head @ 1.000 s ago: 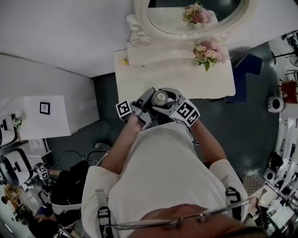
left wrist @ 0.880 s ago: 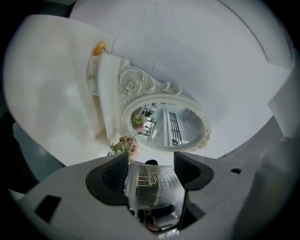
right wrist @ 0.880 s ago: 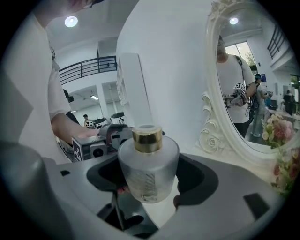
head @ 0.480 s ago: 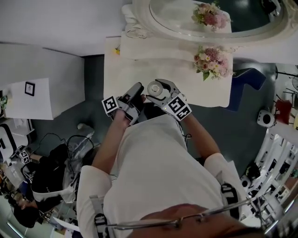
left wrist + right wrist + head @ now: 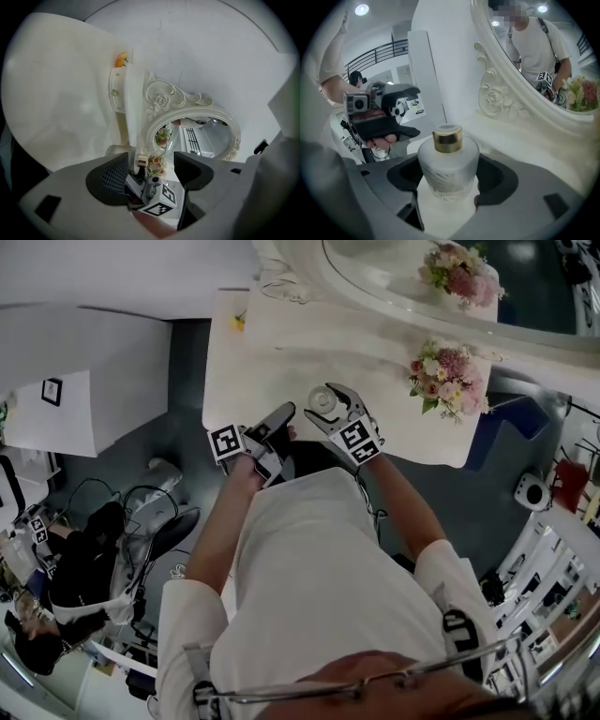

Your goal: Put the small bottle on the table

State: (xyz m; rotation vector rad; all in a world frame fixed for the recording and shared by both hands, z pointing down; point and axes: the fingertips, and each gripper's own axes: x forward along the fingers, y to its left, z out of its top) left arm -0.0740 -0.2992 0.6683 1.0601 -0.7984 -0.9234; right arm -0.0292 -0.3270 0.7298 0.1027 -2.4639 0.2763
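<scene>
Currently: small bottle (image 5: 447, 161), frosted glass, gold collar under a pale cap, upright between the jaws of my right gripper (image 5: 452, 178). Jaws are closed on its round body, one dark pad on each side, low on the glass. Neck and cap stand clear above them.

From the head view the bottle sits over the white dressing table (image 5: 272, 352), toward the front edge and roughly mid-width. White tabletop shows under it in the right gripper view. I cannot tell whether its base touches the surface or hangs just above it.

My left gripper (image 5: 151, 171) is just beside the right one, on its left, at the table's front edge and angled toward it. Its jaws stand apart with nothing held between them. Through the gap I see only the right gripper's marker cube and things farther off.

Farther out on the table:
- flower bouquet (image 5: 448, 376), pink and cream, to the right of the bottle and well apart from it
- oval mirror (image 5: 403, 296) in an ornate white carved frame, upright along the back, beyond the bottle
- small yellow object (image 5: 239, 322) near the back left corner, too small to name

The bouquet is reflected in the mirror.
</scene>
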